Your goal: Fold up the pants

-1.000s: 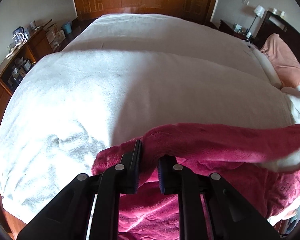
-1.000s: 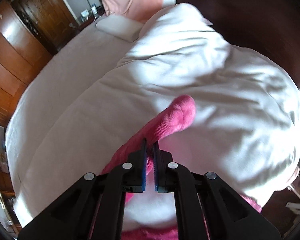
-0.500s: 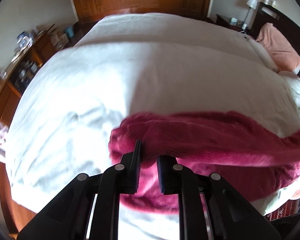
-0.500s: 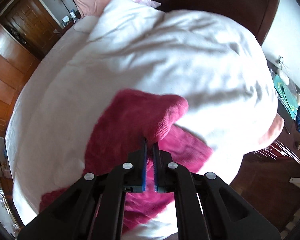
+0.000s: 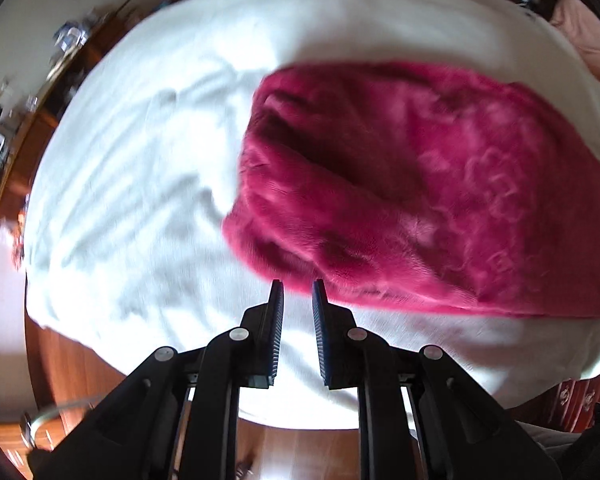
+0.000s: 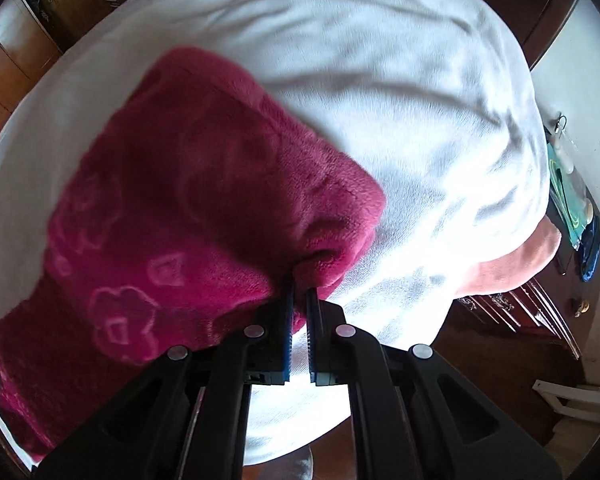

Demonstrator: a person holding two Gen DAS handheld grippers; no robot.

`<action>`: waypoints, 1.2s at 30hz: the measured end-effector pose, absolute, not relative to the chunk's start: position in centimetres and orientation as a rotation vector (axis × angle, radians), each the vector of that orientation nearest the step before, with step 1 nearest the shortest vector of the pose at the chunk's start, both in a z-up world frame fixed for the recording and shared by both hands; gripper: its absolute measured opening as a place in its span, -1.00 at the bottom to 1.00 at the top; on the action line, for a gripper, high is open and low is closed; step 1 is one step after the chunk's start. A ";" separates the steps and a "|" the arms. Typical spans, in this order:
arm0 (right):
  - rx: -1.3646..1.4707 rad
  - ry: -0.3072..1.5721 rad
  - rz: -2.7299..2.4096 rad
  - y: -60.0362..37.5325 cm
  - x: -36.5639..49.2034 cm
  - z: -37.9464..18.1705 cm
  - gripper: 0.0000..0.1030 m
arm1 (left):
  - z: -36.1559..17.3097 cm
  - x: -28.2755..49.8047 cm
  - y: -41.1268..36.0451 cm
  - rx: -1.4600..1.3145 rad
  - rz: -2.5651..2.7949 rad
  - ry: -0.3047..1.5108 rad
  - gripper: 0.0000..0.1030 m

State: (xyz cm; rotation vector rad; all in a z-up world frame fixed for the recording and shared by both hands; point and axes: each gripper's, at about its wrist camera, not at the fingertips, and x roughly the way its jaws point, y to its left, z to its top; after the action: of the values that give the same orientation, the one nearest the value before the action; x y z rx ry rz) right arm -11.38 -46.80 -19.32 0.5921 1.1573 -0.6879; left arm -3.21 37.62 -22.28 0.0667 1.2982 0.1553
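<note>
Now the magenta fleece pants [image 5: 412, 184] lie in a folded bundle on the white bed cover [image 5: 140, 168], and both tools sit at the bundle's near edge. Seen from the left wrist, the left tongs [image 5: 297, 292] point down and forward over the cover with their tips just short of the fleece hem; the two fingers stand apart with white cover showing between them, and nothing is held. Seen from the right wrist, the right tongs [image 6: 299, 286] angle down onto the pants [image 6: 188, 208] at the rounded corner nearest the bed's edge, the fingers drawn close together and clamped on a pinch of fleece that puckers around their tips. Beside the pants, toward the bed's far side, the cover [image 6: 400, 92] is creased. A peach cloth [image 6: 512, 260] hangs off the bed edge beyond that corner.
</note>
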 end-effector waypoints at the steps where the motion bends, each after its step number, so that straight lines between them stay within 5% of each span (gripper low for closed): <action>1: 0.585 1.158 -0.687 -46.9 -11.3 -19.6 -0.90 | -22.6 -3.5 37.8 0.056 0.162 1.304 -0.71; 8: 0.533 1.159 -0.700 -46.3 -10.8 -19.8 -0.88 | -23.0 -3.5 40.5 -0.111 0.200 1.302 -0.69; 9: 0.530 1.158 -0.704 -46.2 -10.8 -19.7 -0.86 | -23.0 -3.2 41.0 -0.154 0.200 1.299 -0.56; 10: 0.527 1.156 -0.706 -46.2 -10.9 -19.6 -0.83 | -23.1 -2.7 41.8 -0.214 0.193 1.294 -0.18; 12: 0.523 1.153 -0.720 -46.2 -11.1 -19.5 -0.69 | -23.0 -1.7 42.8 -0.331 0.175 1.263 0.26; 16: 0.535 1.154 -0.754 -46.4 -11.8 -19.6 -0.37 | -23.9 2.0 42.9 -0.484 0.185 1.242 0.26; 20: 0.532 1.161 -0.753 -46.2 -12.3 -19.5 -0.33 | -26.0 3.9 42.2 -0.544 0.202 1.307 0.26; 23: 0.586 1.111 -0.712 -45.9 -12.6 -18.5 -0.33 | -27.4 4.9 42.1 -0.604 0.224 1.325 0.04; 25: 0.642 1.069 -0.665 -45.8 -12.5 -17.9 -0.18 | -27.8 5.0 42.0 -0.599 0.255 1.344 -0.59; 26: 0.668 1.053 -0.640 -45.8 -12.4 -17.7 -0.18 | -28.1 5.0 41.9 -0.581 0.277 1.361 -0.66; 36: 0.479 1.215 -0.744 -44.9 -8.3 -21.7 -0.18 | -28.4 3.9 40.5 -0.286 0.335 1.421 -0.77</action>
State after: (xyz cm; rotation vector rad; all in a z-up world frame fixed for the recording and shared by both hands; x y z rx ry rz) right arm -8.29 -44.94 -21.71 0.4793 1.2152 -0.7436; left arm 3.94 40.53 -28.43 -0.2863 1.4210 0.3355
